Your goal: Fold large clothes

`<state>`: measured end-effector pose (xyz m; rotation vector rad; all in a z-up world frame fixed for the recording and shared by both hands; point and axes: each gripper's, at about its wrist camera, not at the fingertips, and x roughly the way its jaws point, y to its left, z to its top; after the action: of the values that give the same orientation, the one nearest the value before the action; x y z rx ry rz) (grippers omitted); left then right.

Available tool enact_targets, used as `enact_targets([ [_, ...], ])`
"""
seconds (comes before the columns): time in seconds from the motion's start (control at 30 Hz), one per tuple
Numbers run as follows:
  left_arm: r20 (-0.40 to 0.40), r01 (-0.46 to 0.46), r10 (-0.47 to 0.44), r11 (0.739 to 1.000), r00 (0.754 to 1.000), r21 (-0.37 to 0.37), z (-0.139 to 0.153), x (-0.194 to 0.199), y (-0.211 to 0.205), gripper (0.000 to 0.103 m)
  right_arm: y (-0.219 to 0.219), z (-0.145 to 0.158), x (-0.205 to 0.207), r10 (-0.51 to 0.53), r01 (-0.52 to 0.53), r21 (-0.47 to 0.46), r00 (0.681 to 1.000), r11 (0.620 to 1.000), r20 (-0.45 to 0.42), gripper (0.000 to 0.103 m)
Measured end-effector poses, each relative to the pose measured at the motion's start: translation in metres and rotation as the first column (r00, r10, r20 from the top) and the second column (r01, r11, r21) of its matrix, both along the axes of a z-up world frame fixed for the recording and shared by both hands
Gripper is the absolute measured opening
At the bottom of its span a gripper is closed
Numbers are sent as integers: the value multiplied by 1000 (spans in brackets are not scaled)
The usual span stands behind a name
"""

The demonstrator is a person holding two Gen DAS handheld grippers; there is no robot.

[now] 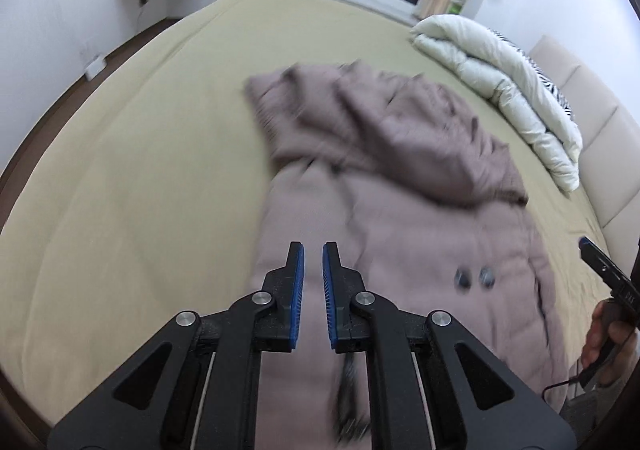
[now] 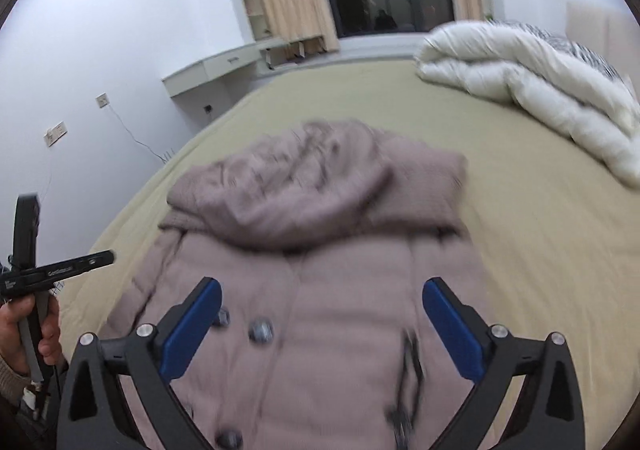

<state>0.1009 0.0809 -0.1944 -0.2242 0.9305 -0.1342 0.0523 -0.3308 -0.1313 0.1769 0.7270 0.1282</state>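
Mid-fold: the mauve coat (image 2: pixel 304 290) lies on the bed (image 2: pixel 540 270), hood end toward twelve o'clock. Your left gripper (image 1: pixel 313 262) is nearly closed and empty, your right gripper (image 2: pixel 322 314) spread wide; next, probably grasp the near hem.

Matt quilted mauve cloth coat (image 2: pixel 320 290) with glossy dark buttons (image 2: pixel 261 330), smooth matt khaki cloth bed sheet (image 1: pixel 140 178), puffy cream cloth duvet (image 2: pixel 540 90), matt black plastic gripper arms, ribbed blue rubbery pads (image 2: pixel 192 330), bright metal pins (image 1: pixel 261 297).
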Motion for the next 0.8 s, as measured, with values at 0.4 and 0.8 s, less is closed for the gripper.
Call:
enact_targets([
  [0.4,-150,-41,38,999,988,-18,-42,-158,56,13,-63,-54,-117,-182,211,77,942,974,-281,103],
  [0.8,-190,79,-81,997,978,-18,-44,-206,38,92,-78,-71,-161,-181,226,92,919,970,-351,103],
])
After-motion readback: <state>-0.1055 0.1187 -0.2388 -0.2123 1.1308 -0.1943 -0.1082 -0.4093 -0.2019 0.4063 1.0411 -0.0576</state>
